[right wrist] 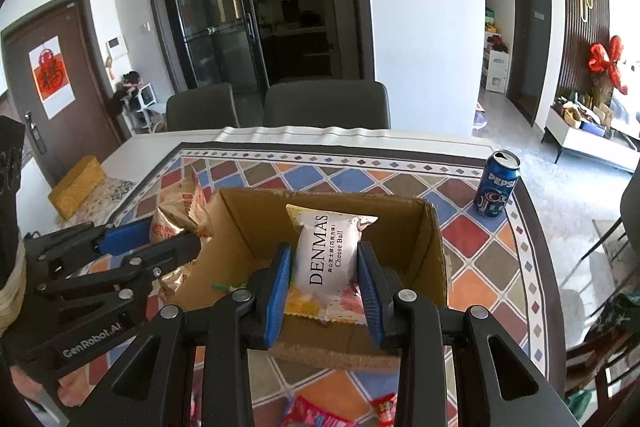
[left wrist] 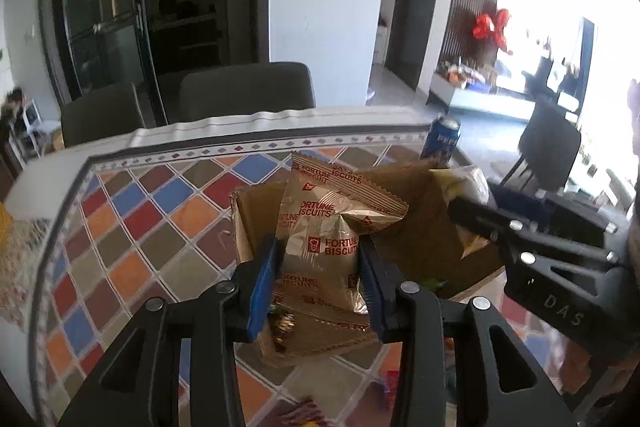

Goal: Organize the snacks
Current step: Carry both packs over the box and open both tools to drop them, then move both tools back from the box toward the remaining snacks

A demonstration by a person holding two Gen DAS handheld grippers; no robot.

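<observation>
My left gripper (left wrist: 318, 267) is shut on a gold Fortune Biscuits packet (left wrist: 324, 227), held above the left wall of an open cardboard box (left wrist: 416, 227). My right gripper (right wrist: 324, 271) is shut on a white Denmas Cheese Ball packet (right wrist: 328, 247), held over the inside of the same box (right wrist: 248, 227). The right gripper shows in the left wrist view (left wrist: 476, 223) at the box's right side. The left gripper with its gold packet (right wrist: 176, 215) shows at the left in the right wrist view.
A blue Pepsi can (right wrist: 496, 185) stands on the tiled tablecloth (right wrist: 472, 263) right of the box. Loose snack packets (right wrist: 316, 413) lie near the table's front edge. Two grey chairs (right wrist: 324, 103) stand behind the table. A yellow box (right wrist: 76, 189) sits far left.
</observation>
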